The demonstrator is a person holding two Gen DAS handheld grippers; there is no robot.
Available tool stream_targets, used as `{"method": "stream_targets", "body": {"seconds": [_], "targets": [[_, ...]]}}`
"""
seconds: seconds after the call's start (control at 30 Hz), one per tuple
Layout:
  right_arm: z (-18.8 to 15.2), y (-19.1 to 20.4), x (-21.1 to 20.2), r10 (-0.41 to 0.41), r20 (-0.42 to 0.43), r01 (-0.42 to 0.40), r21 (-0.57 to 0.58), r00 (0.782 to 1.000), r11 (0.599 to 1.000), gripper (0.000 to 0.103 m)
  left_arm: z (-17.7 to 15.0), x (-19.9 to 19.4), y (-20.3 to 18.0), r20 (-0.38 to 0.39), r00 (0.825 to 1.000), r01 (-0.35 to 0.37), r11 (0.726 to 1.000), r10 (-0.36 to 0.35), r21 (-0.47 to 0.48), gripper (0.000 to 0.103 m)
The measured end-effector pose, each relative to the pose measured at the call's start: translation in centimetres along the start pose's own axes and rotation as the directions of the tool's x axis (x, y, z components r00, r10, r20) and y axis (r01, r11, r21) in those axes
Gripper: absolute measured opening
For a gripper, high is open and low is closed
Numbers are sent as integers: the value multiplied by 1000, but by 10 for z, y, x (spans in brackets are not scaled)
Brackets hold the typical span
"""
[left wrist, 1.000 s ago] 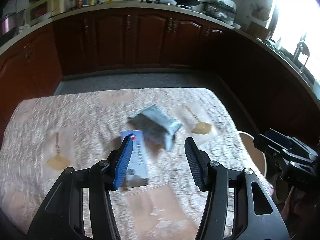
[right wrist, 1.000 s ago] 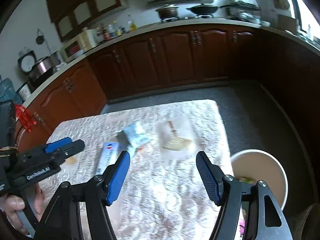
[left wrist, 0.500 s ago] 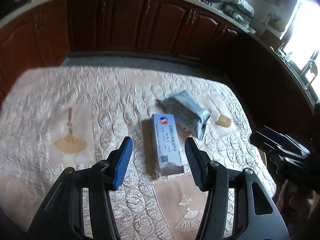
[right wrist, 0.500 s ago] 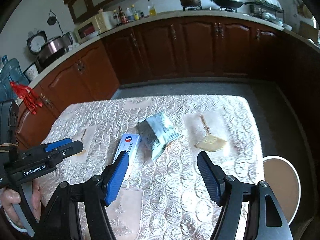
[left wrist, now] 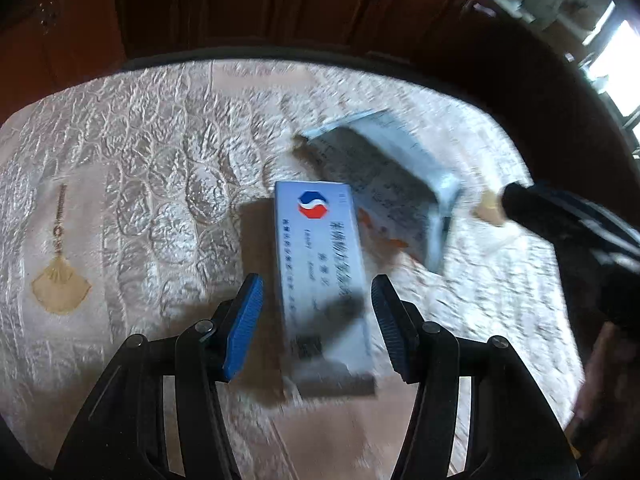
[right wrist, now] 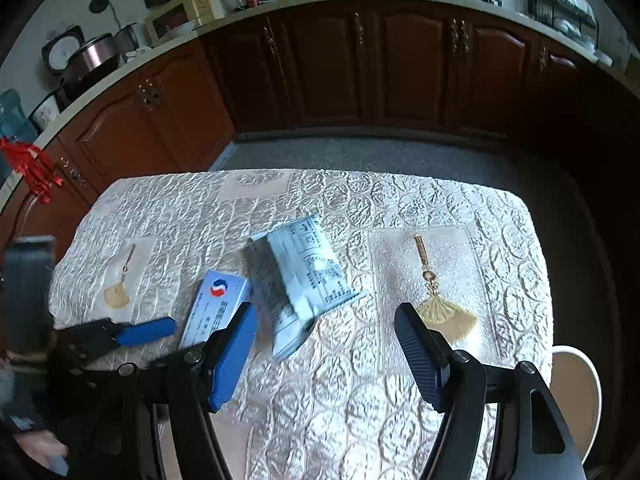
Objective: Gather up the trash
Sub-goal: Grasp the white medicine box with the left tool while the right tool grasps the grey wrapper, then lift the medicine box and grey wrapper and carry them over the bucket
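Observation:
A white and blue carton (left wrist: 320, 272) lies flat on the embossed tablecloth (left wrist: 152, 168). My left gripper (left wrist: 316, 292) hangs low over it, open, with the carton's near half between the blue pads and neither pad touching. A pale blue foil pouch (left wrist: 392, 184) lies just beyond the carton, leaning against its far right corner. In the right wrist view the pouch (right wrist: 296, 276) sits just ahead of my open right gripper (right wrist: 326, 312), which holds nothing. There the carton (right wrist: 216, 304) lies left of the pouch, with the left gripper (right wrist: 140, 332) beside it.
A round white bin (right wrist: 576, 392) stands on the floor off the table's right edge. Gold fan motifs (right wrist: 444, 312) are printed on the cloth (right wrist: 400, 208). Dark wooden cabinets (right wrist: 360, 60) ring the room behind a strip of grey floor. The right gripper's body (left wrist: 568, 220) shows at the right.
My left gripper has dropped and tilted down until its open jaws straddle the carton. The right gripper has swung left and lower toward the pouch, and the bin has slid to the frame's edge.

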State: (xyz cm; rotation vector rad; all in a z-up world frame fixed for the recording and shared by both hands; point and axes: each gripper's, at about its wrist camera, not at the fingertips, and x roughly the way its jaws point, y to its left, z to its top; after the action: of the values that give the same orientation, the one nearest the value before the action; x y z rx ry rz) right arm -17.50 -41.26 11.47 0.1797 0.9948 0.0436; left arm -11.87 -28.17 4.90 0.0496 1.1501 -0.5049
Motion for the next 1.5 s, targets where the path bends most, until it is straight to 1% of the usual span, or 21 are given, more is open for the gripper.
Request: {"method": "stream_targets", "body": {"seconds": [0.1, 0.17, 0.2, 0.23, 0.4, 0.53, 0.6, 0.63, 0.67, 0.73, 0.77, 0.83, 0.97, 1.07, 1.2, 1.27, 1.33, 1.4, 1.5], "targets": [[5, -2, 8, 15, -8, -15, 9, 1000, 1000, 69, 6, 11, 1, -11, 1000, -4, 1000, 4, 1, 55], [9, -2, 17, 28, -19, -27, 5, 999, 1000, 69, 8, 11, 1, 5, 999, -32, 999, 32, 20, 54], [10, -1, 21, 33, -24, -33, 2, 999, 999, 69, 8, 10, 3, 12, 999, -37, 999, 36, 28, 52], [12, 1, 26, 38, -30, -38, -5, 999, 999, 69, 8, 9, 5, 17, 999, -32, 999, 32, 31, 43], [21, 17, 57, 38, -74, -43, -66, 997, 997, 71, 9, -5, 31, 44, 998, -33, 999, 33, 7, 42], [22, 27, 86, 14, -128, -28, -106, 992, 994, 71, 6, -19, 49, 56, 998, -7, 999, 9, -33, 41], [19, 28, 96, 24, -161, -41, -108, 987, 993, 66, 5, -24, 56, 67, 998, -1, 999, 3, -41, 41], [17, 26, 98, 41, -161, -56, -89, 986, 994, 56, 3, -30, 59, 72, 997, 3, 999, 0, -44, 36], [15, 23, 96, 67, -145, -77, -61, 987, 995, 51, 2, -33, 61, 76, 997, 8, 999, -5, -47, 25], [11, 18, 89, 102, -119, -105, -19, 988, 994, 47, 3, -37, 64, 75, 997, 18, 998, -14, -54, 22], [9, 16, 82, 112, -106, -112, -1, 988, 994, 47, 3, -39, 66, 80, 997, 23, 998, -18, -55, 22], [5, 14, 68, 119, -77, -119, 5, 990, 993, 46, 3, -41, 61, 90, 996, 28, 998, -24, -52, 18], [-6, 12, 38, 131, -31, -131, 4, 991, 991, 46, -5, -46, 59, 79, 996, 46, 997, -41, -58, 17], [-14, 7, 18, 128, -5, -127, 22, 992, 992, 46, -10, -41, 59, 43, 999, 27, 999, -25, -46, 17], [-27, -1, -5, 130, 19, -131, 56, 991, 990, 46, -10, -30, 58, 5, 1000, 13, 998, -13, -62, 19], [-33, -6, -16, 129, 31, -131, 65, 991, 989, 46, -9, -27, 58, 15, 1000, 6, 998, -5, -67, 19], [-38, -9, -27, 124, 43, -127, 69, 991, 990, 46, -9, -28, 56, 25, 1000, 6, 998, -5, -70, 16], [-44, -12, -39, 119, 58, -123, 75, 991, 990, 46, -12, -35, 51, 50, 999, 23, 997, -19, -71, 16], [-51, -19, -55, 115, 83, -122, 87, 990, 989, 46, -17, -54, 36, 91, 996, 25, 999, -21, -39, 16]]}}
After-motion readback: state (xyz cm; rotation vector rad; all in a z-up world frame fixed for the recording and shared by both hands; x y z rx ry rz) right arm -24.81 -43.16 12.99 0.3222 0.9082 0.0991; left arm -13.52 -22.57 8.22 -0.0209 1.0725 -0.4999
